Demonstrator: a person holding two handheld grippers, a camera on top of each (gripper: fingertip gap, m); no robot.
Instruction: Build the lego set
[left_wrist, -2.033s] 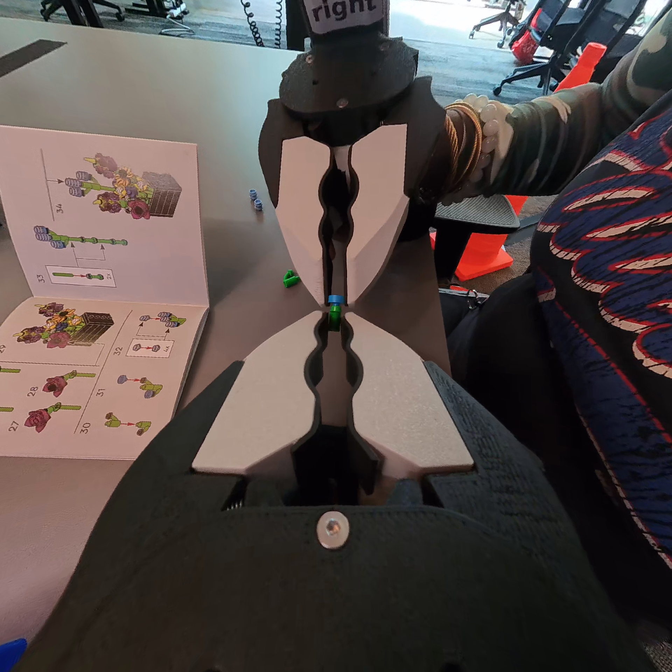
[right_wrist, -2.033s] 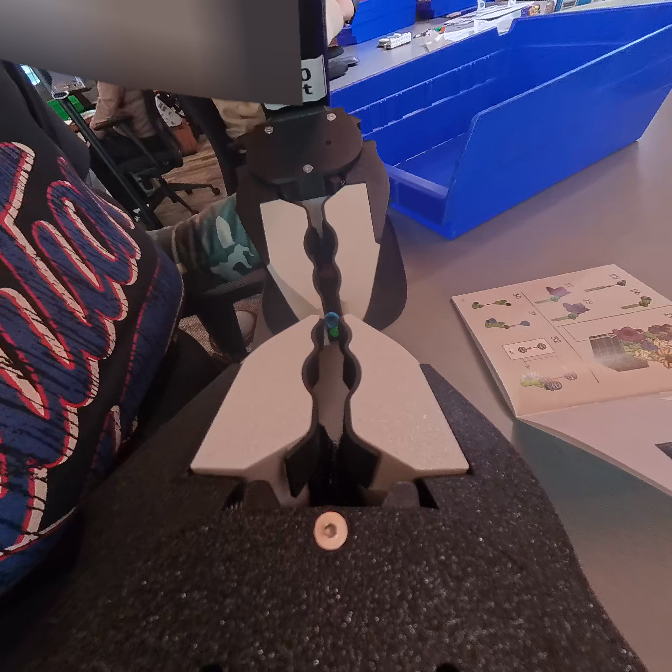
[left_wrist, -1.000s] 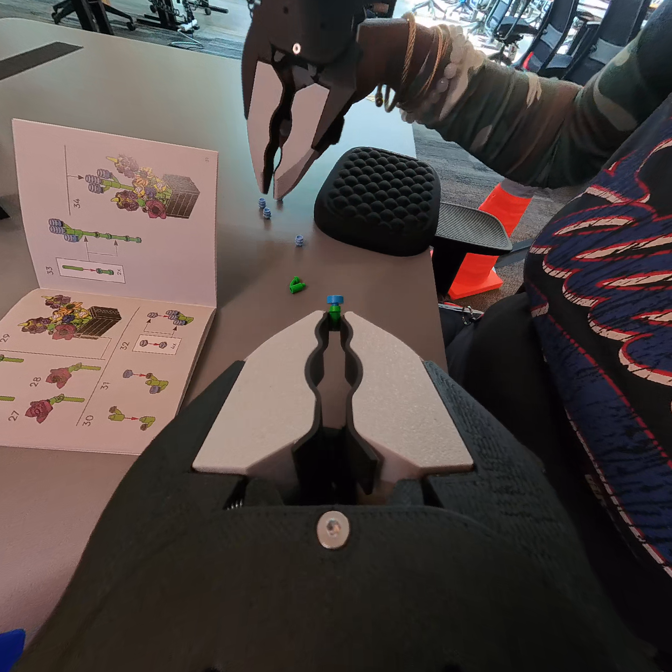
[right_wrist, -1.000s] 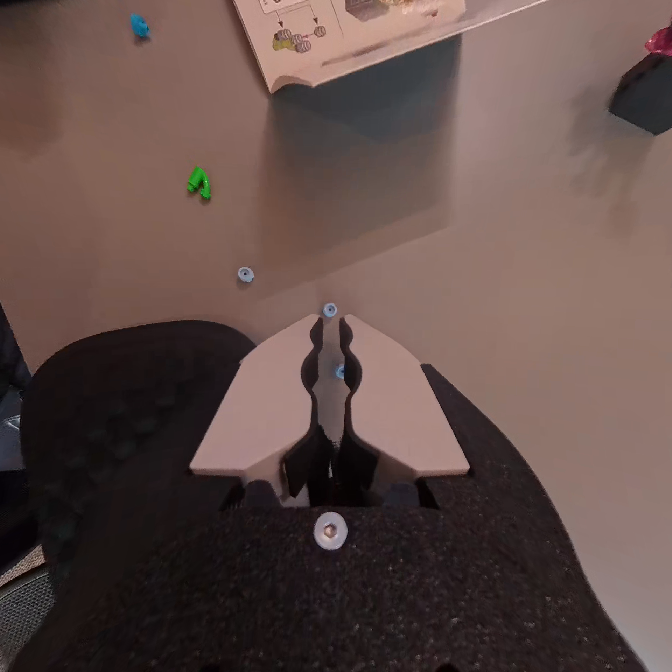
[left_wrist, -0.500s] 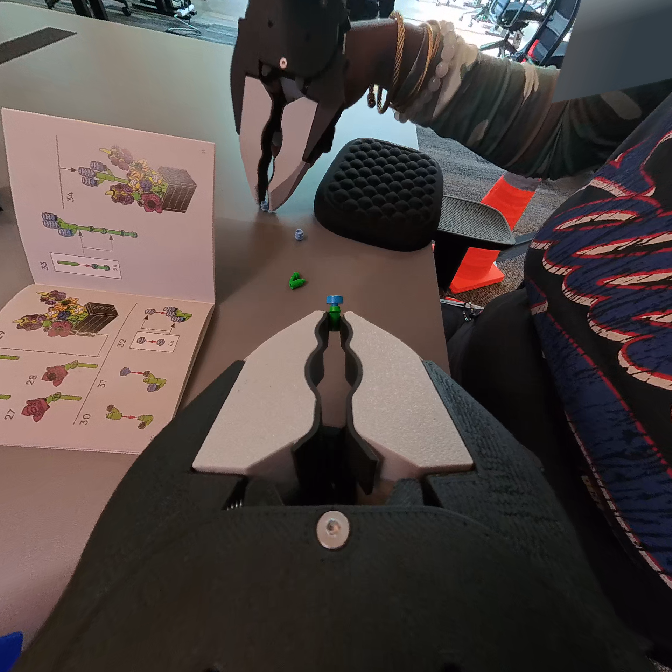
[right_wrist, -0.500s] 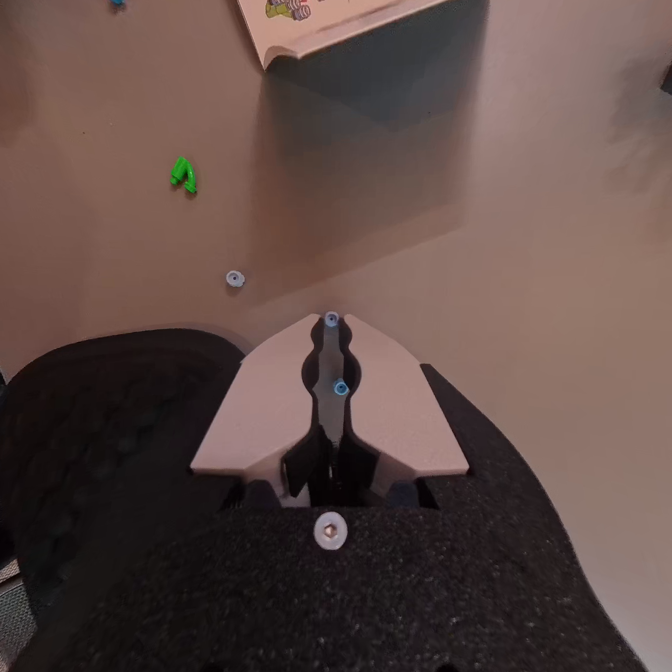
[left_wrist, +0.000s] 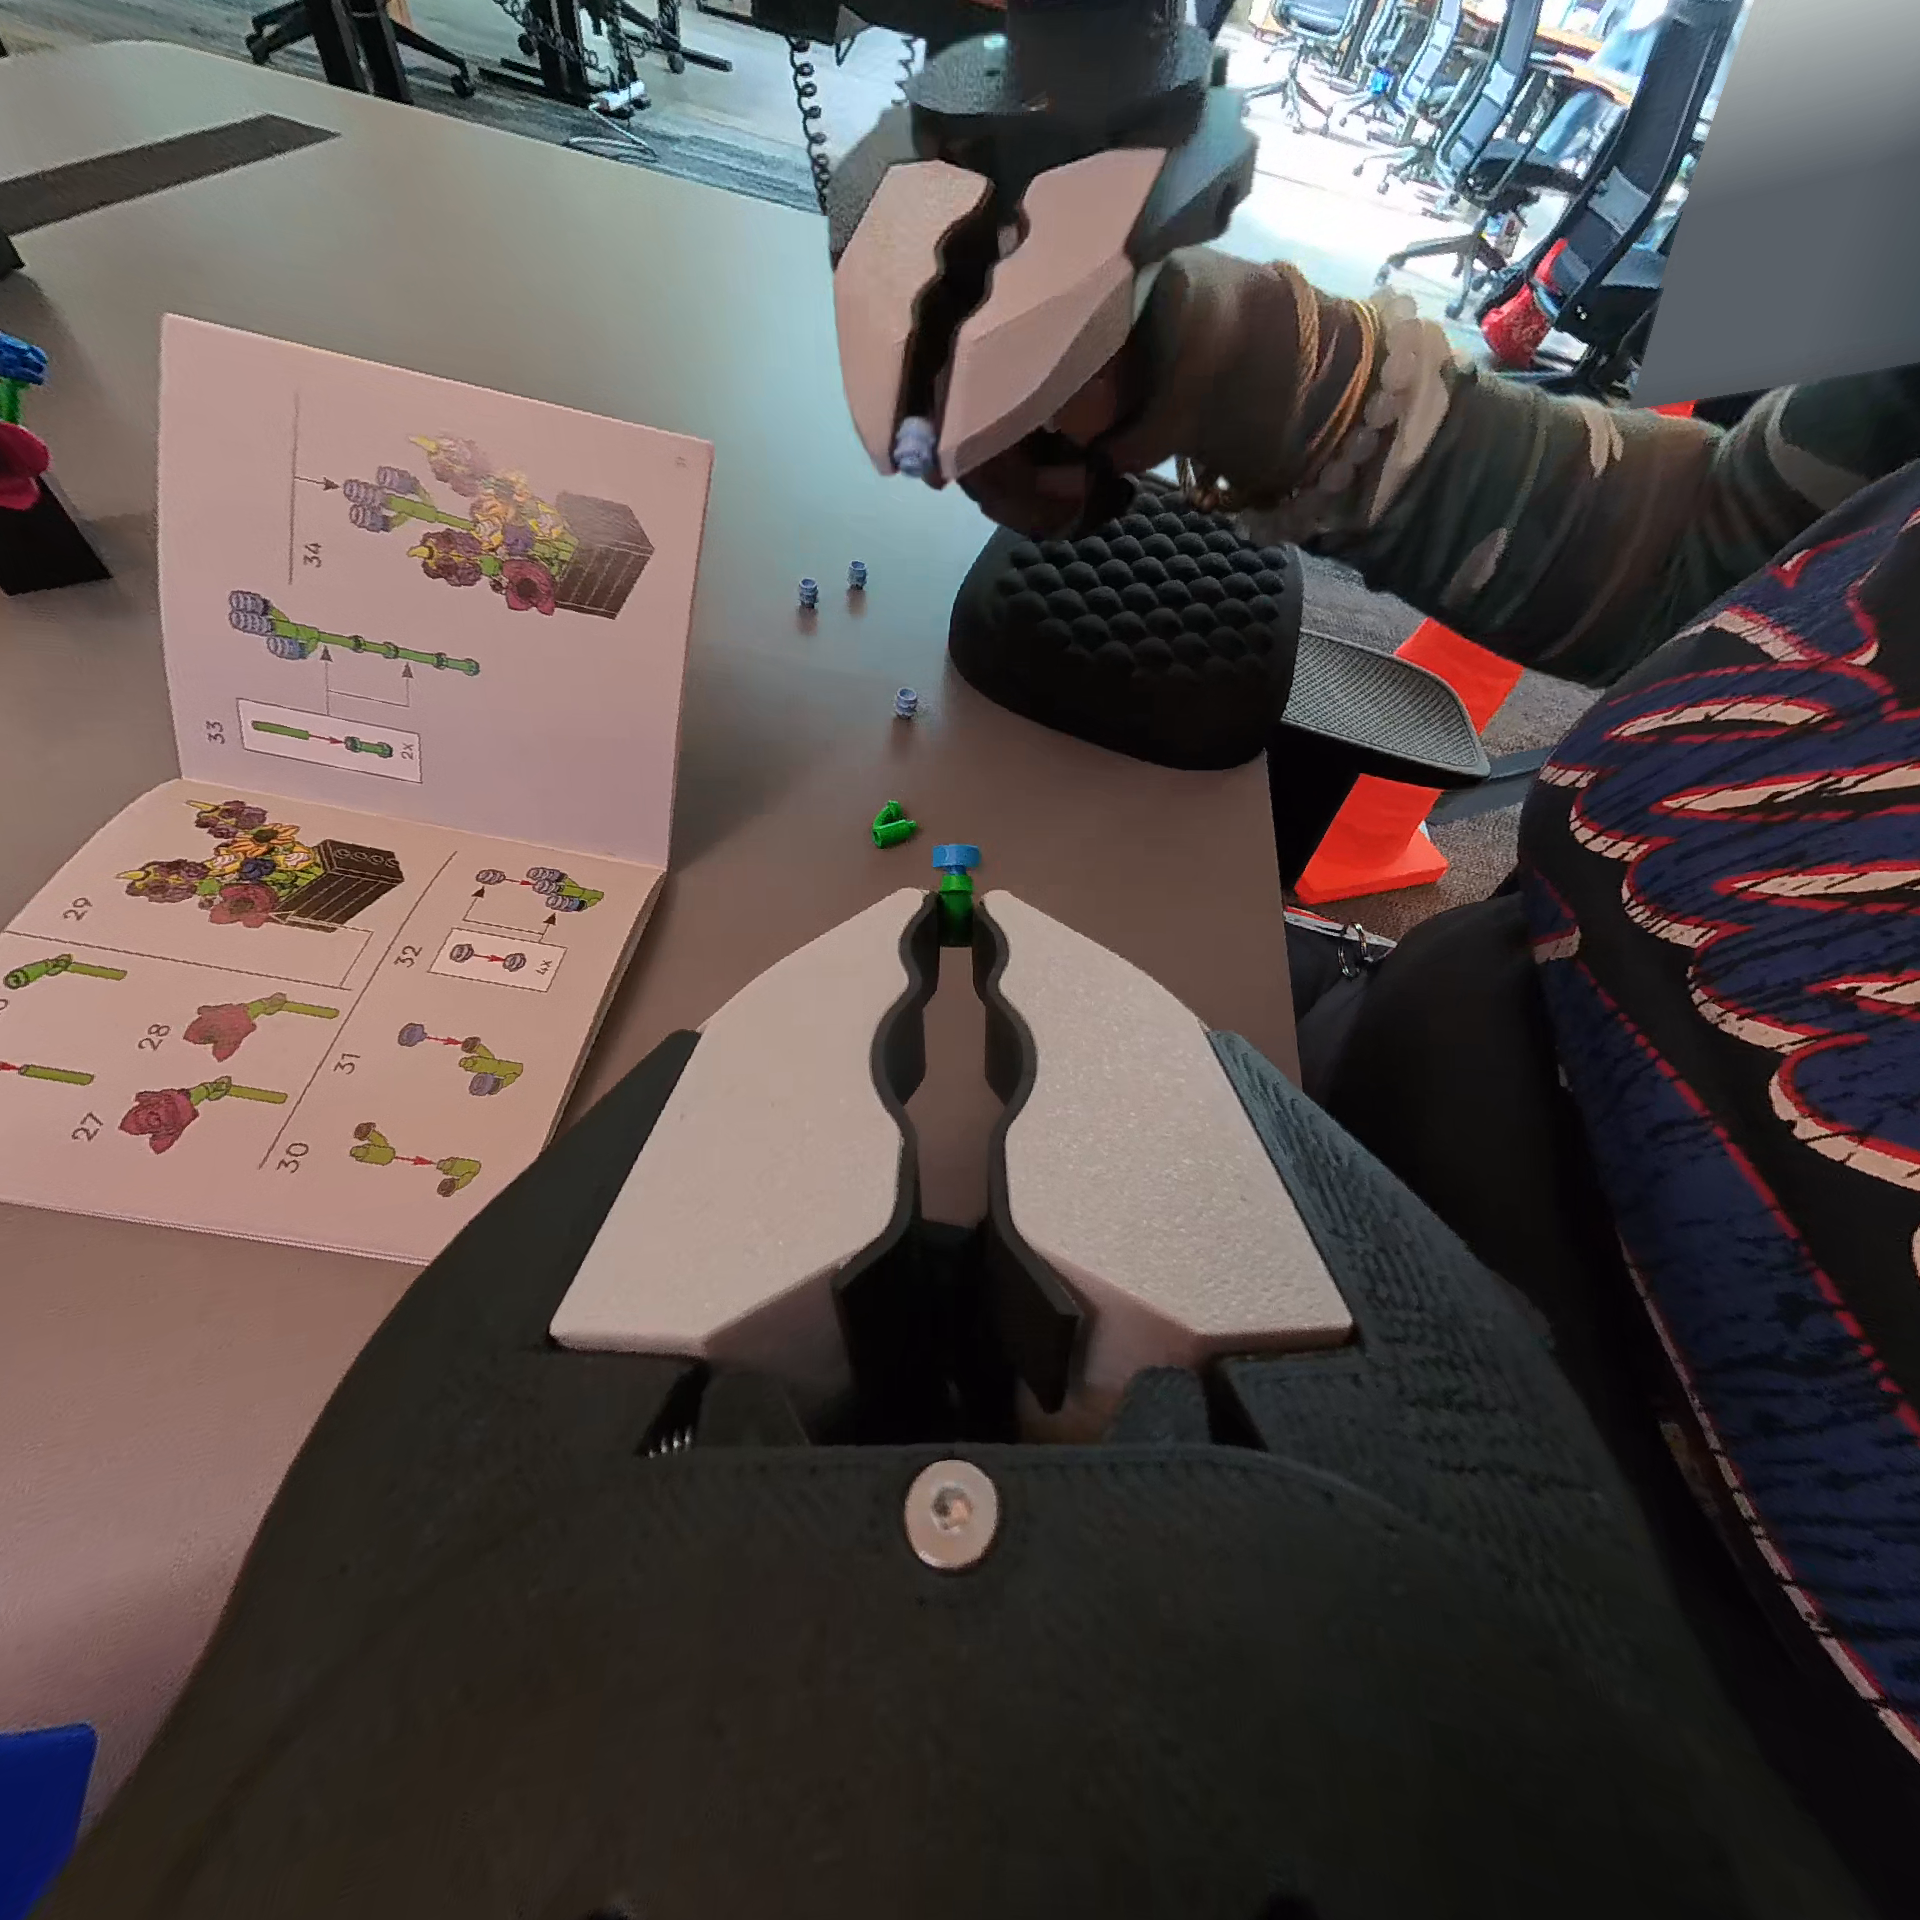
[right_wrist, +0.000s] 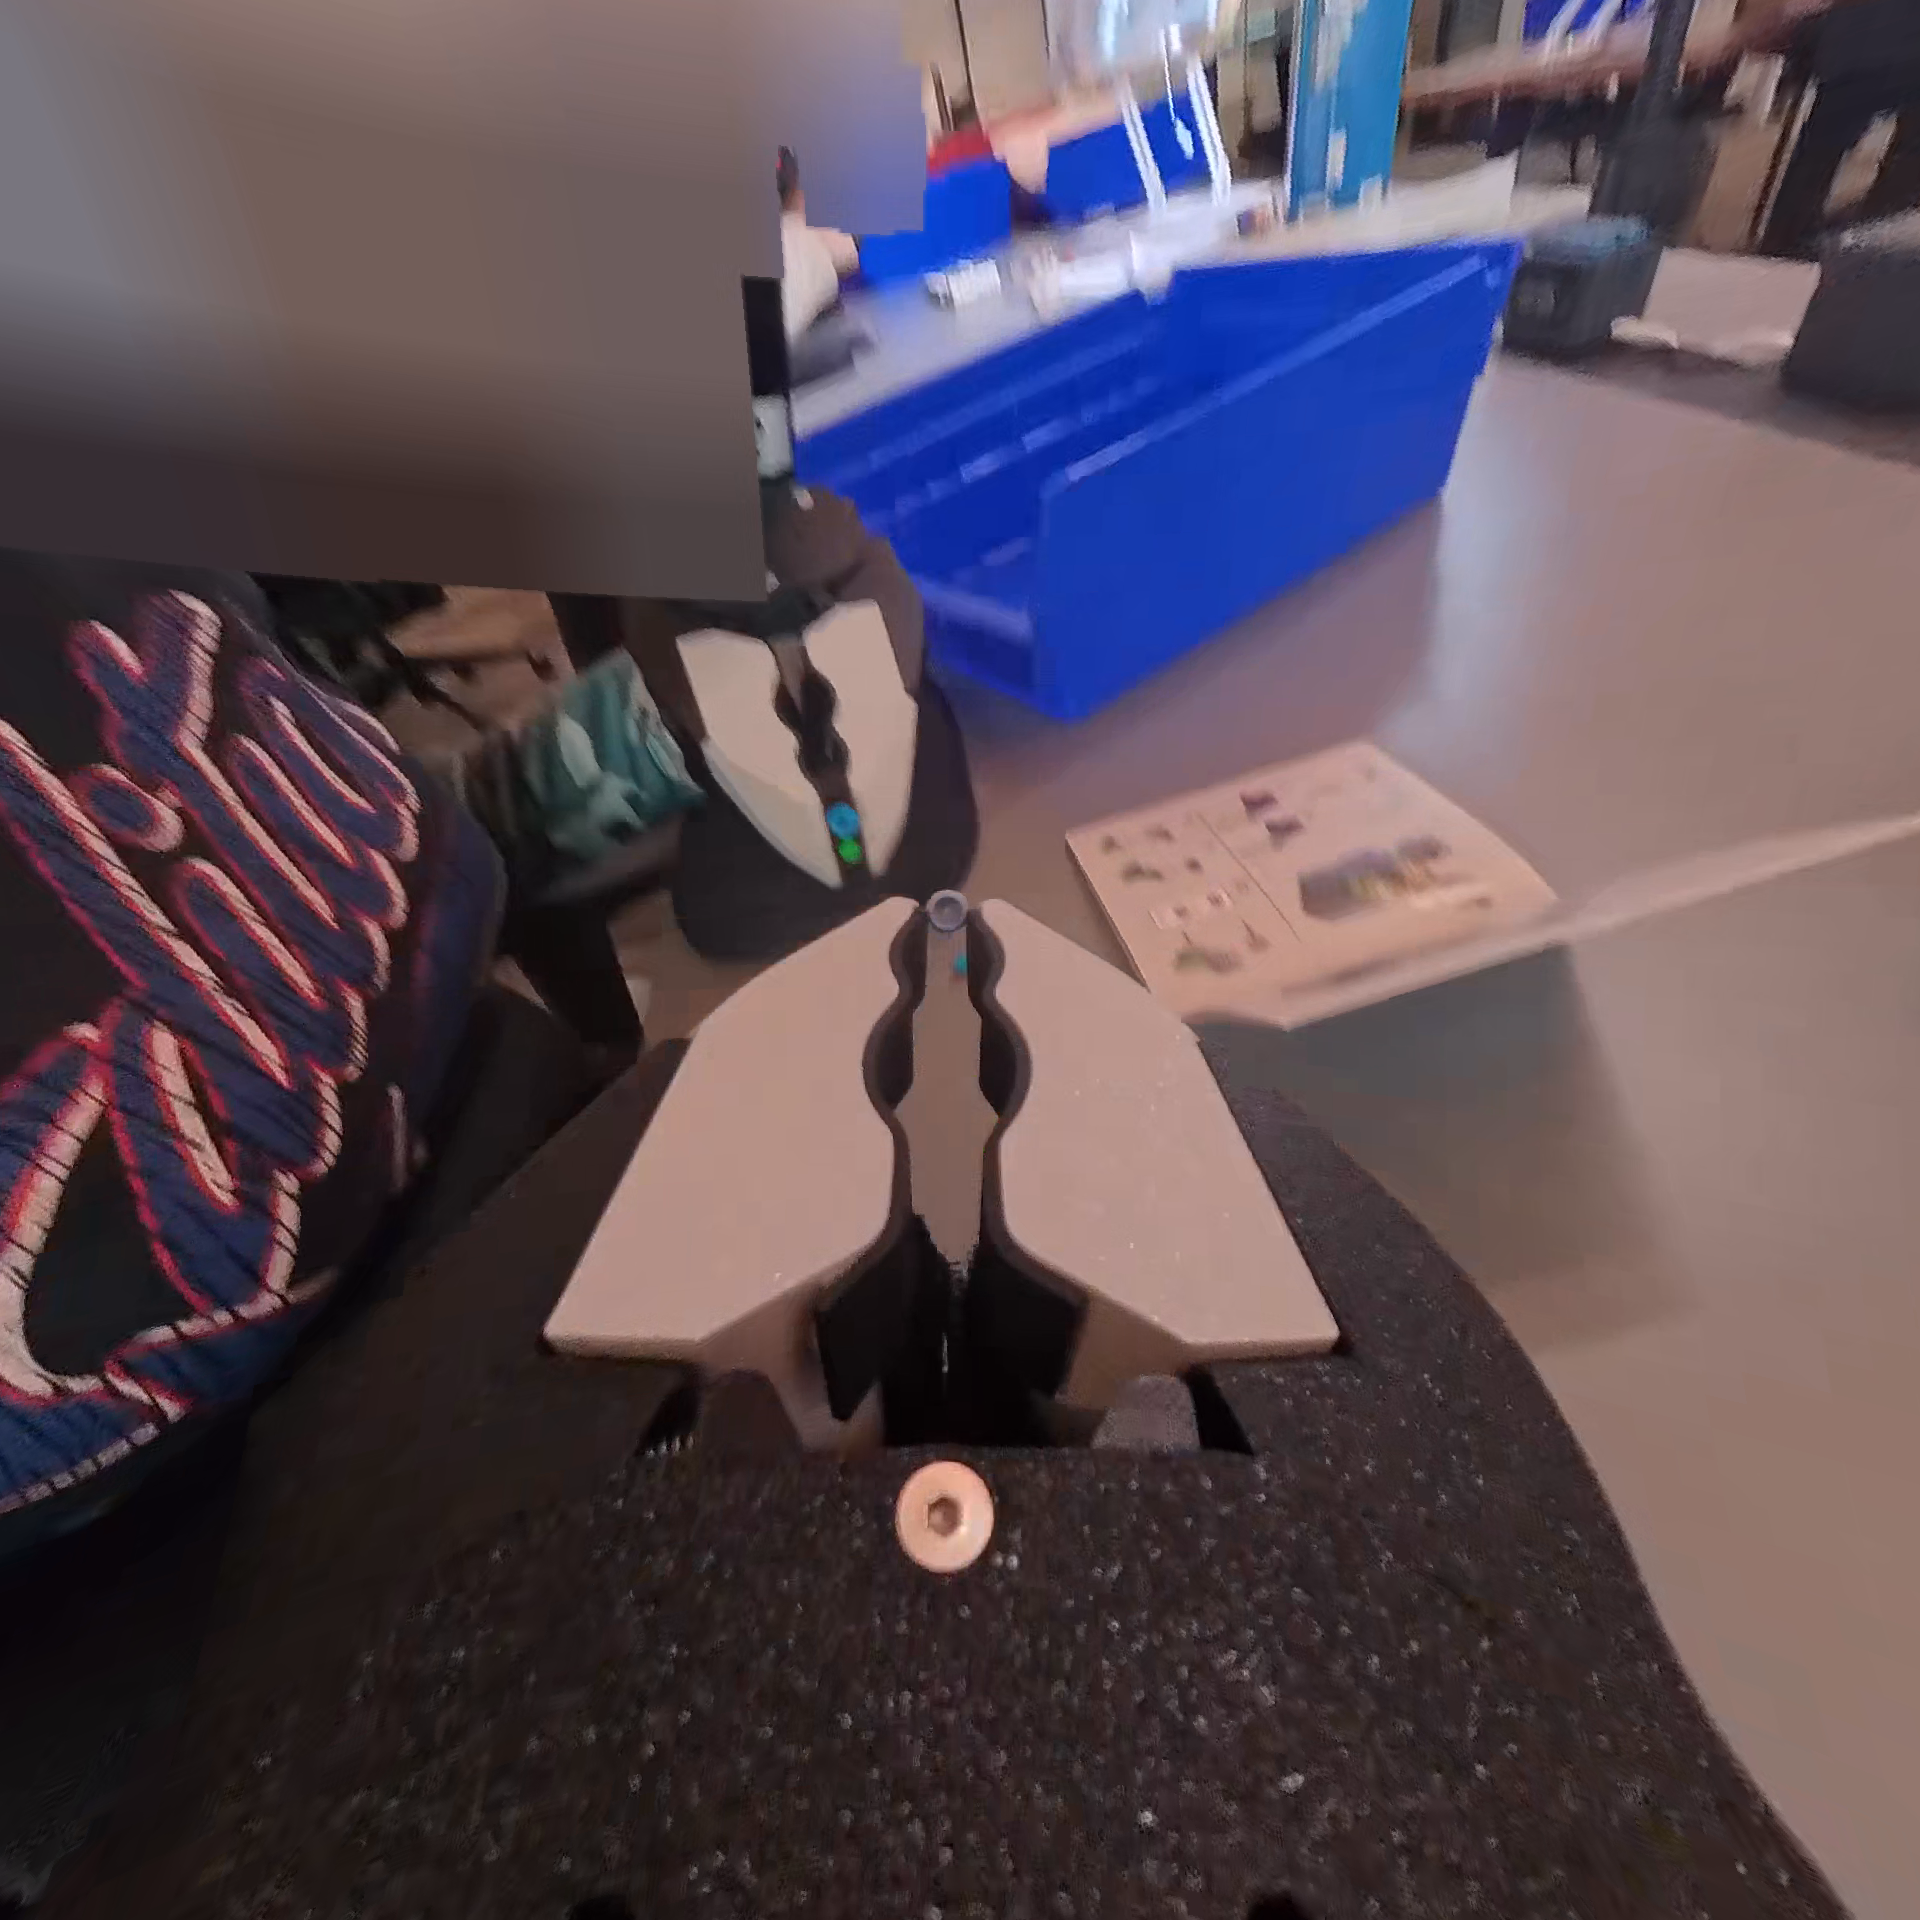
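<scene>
On the grey tabletop (left_wrist: 520, 260), booklet (left_wrist: 416, 644) leftmost, the left tool (left_wrist: 954, 906) clamps the green stem (left_wrist: 954, 914); the right tool (left_wrist: 920, 452), clamped on a lavender stud (left_wrist: 912, 447), should approach squarely and press on gently.

Probably an open office: rolling chairs (left_wrist: 1496, 135) and long grey tables (left_wrist: 468, 260).
</scene>
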